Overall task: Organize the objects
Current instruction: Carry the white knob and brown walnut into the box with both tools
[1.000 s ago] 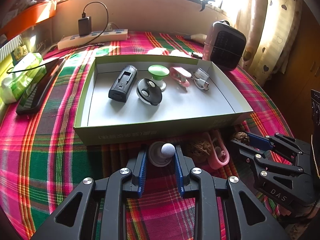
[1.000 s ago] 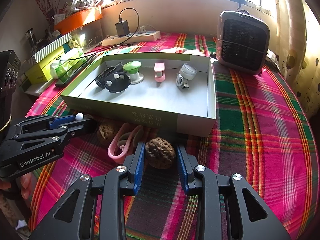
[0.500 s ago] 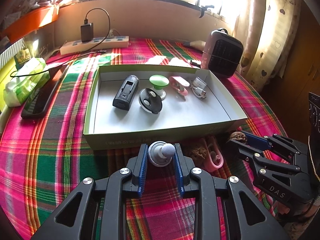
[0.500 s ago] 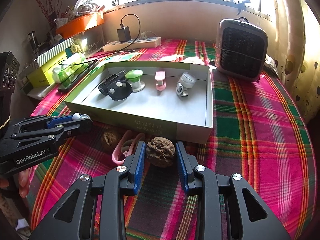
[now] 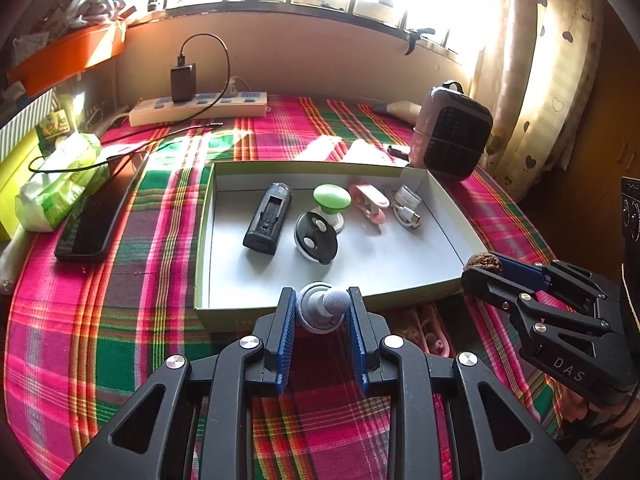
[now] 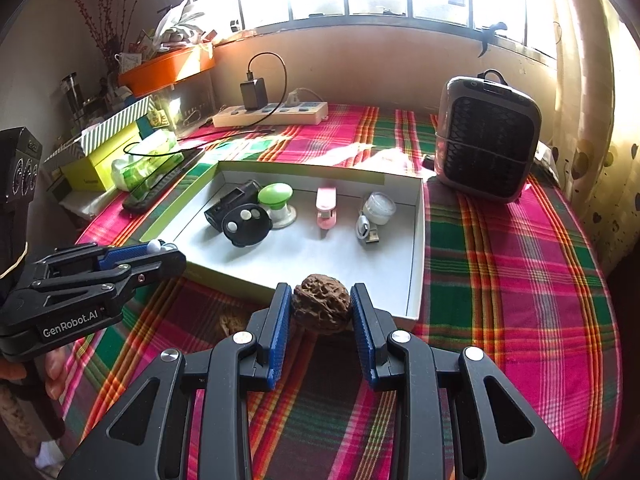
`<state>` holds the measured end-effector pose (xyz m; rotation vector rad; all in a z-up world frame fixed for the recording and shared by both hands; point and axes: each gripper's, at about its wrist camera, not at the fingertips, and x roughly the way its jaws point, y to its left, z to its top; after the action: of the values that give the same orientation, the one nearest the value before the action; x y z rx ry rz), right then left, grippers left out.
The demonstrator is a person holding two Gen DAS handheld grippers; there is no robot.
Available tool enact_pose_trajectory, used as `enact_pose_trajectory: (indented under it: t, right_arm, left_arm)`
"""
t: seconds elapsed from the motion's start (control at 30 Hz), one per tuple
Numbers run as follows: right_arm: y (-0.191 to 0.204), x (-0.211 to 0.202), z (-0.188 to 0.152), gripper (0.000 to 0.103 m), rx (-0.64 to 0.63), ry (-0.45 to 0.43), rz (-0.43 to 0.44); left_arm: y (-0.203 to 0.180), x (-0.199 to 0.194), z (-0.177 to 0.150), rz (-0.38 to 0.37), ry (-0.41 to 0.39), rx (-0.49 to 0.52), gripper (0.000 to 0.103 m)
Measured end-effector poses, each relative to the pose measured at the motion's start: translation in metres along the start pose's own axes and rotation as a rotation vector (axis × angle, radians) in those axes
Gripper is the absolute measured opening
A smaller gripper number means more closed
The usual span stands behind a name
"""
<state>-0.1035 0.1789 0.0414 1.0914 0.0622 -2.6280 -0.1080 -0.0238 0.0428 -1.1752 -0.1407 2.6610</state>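
left tool [image 5: 322, 311] pinches grey round-headed knob [image 5: 325, 309] | right tool [image 6: 321, 308] pinches wrinkled brown walnut [image 6: 321, 308]

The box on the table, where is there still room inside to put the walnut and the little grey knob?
The box floor is bare across its near half, between the front wall and the row of things, and along the right wall. The back is crowded: black case, black disc, green knob, pink clip, white cable.
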Motion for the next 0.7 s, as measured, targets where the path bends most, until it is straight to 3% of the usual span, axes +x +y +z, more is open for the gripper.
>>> enact_pose_trajectory:
  t: [0.3,0.7]
  right_arm:
    - [0.002,0.015,0.021,0.032,-0.017,0.003,0.011]
    - [0.004,0.057,0.042,0.032,-0.04,0.069,0.028]
  left_arm:
    - [0.009,0.009,0.01,0.011,0.004,-0.011,0.023]
    - [0.021,0.028,0.022,0.032,0.026,-0.025,0.023]
